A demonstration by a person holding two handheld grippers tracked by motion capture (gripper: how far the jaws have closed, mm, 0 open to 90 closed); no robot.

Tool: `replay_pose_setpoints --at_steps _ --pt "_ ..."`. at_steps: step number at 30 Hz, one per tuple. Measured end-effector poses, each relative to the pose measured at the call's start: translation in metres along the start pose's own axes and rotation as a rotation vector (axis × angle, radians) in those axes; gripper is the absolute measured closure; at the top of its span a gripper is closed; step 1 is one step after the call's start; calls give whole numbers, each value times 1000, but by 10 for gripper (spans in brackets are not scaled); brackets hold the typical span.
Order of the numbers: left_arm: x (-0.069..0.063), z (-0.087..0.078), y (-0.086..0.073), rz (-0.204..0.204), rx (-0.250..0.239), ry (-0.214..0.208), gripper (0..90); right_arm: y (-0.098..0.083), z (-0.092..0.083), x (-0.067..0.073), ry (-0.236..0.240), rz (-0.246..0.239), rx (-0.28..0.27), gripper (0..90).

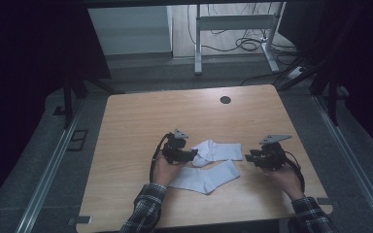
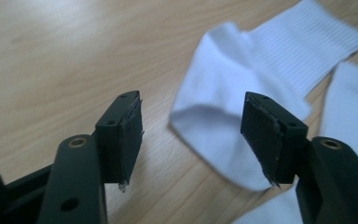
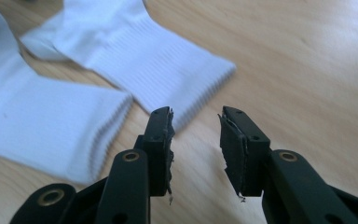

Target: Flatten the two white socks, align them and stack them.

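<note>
Two white socks lie side by side on the wooden table (image 1: 141,121). The far sock (image 1: 218,150) has its ribbed cuff toward the right; the near sock (image 1: 206,177) lies slanted in front of it. My left gripper (image 1: 193,155) is open at the far sock's toe end (image 2: 214,126), jaws wide apart just above it with nothing between them. My right gripper (image 1: 246,157) is open by the far sock's cuff (image 3: 168,70), jaws a short way apart over bare wood, the near sock's cuff (image 3: 65,135) to its left.
A dark round hole (image 1: 225,100) sits near the table's far edge. Beyond the table stand a metal desk frame (image 1: 233,29) and loose cables (image 1: 247,43) on the floor. Aluminium rails (image 1: 48,170) run along both sides.
</note>
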State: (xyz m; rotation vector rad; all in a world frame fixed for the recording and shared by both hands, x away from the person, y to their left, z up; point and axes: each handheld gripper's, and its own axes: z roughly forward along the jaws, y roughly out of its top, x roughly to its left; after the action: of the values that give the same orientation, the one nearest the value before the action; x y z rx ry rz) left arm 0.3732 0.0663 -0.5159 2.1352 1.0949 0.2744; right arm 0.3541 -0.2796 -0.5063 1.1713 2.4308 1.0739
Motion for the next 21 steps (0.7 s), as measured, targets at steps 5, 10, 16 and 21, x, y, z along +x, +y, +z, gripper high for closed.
replay_pose_setpoints --at_steps 5,10,16,21 --pt "2 12 -5 23 27 39 396 14 10 9 -14 -28 -6 578" --pt "2 20 -6 42 43 69 365 18 26 5 -46 -10 36 528" --pt "0 21 -3 59 41 43 500 13 40 3 -37 4 78 548" --pt "-2 23 -3 39 28 -24 792 12 41 3 7 36 85 731"
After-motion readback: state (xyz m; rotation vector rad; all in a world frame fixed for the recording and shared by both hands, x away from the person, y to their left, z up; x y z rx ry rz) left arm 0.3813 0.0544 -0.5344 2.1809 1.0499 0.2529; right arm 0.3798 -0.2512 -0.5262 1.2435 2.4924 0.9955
